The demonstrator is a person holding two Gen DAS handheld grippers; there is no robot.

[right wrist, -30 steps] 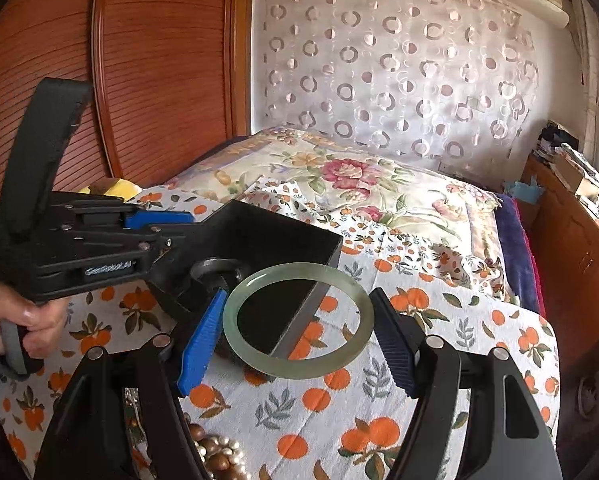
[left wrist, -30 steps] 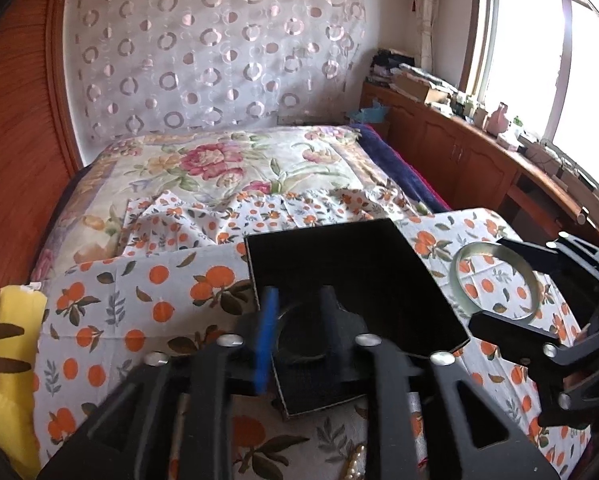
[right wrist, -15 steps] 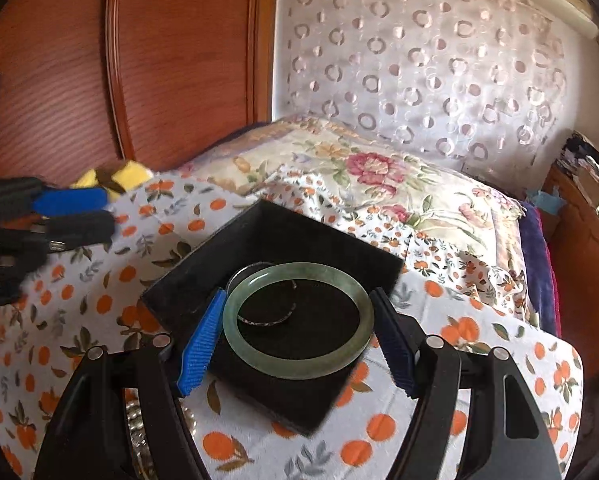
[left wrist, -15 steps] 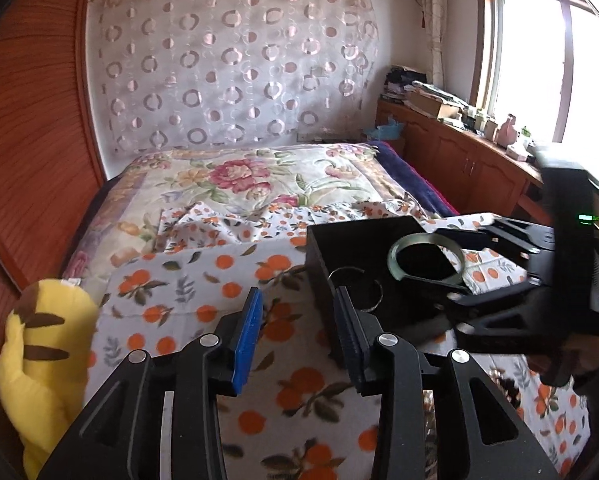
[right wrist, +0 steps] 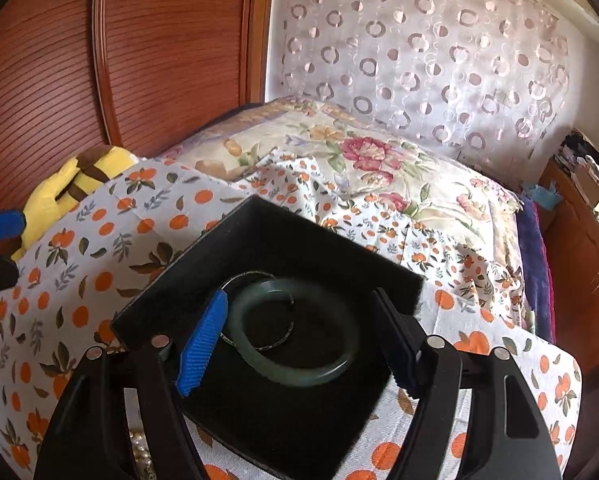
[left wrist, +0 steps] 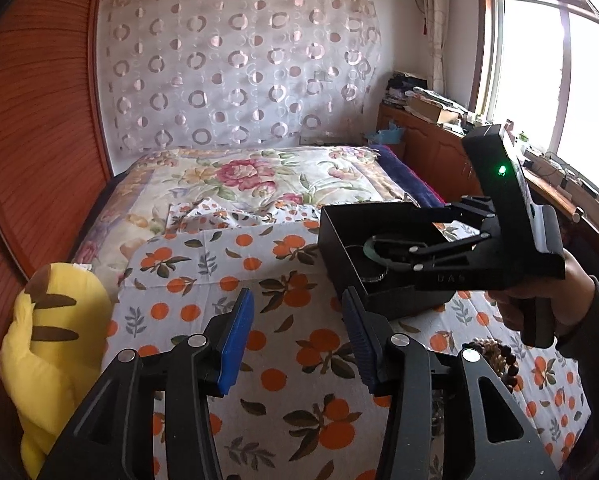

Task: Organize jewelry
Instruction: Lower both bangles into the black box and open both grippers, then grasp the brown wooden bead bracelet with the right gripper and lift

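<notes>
A black open box (right wrist: 283, 240) sits on the orange-print cloth; it also shows in the left wrist view (left wrist: 339, 232). My right gripper (right wrist: 299, 340) reaches down into the box and is shut on a green jade bangle (right wrist: 295, 376), held across its width between the pads. A thin silver bangle (right wrist: 251, 277) lies on the box floor under it. In the left wrist view the right gripper (left wrist: 387, 250) is inside the box with the jade bangle (left wrist: 373, 254). My left gripper (left wrist: 297, 340) is open and empty, above the cloth left of the box.
A yellow plush toy (left wrist: 51, 336) lies at the left edge of the bed. A brown bead bracelet (left wrist: 495, 356) lies on the cloth right of the left gripper, and pearl beads (right wrist: 141, 452) show near the right gripper's base. A wooden wardrobe (left wrist: 31, 152) stands left.
My right gripper has carried the jade bangle over the box and lowered it inside. My left gripper has let go of the box and pulled back to the left, now open.
</notes>
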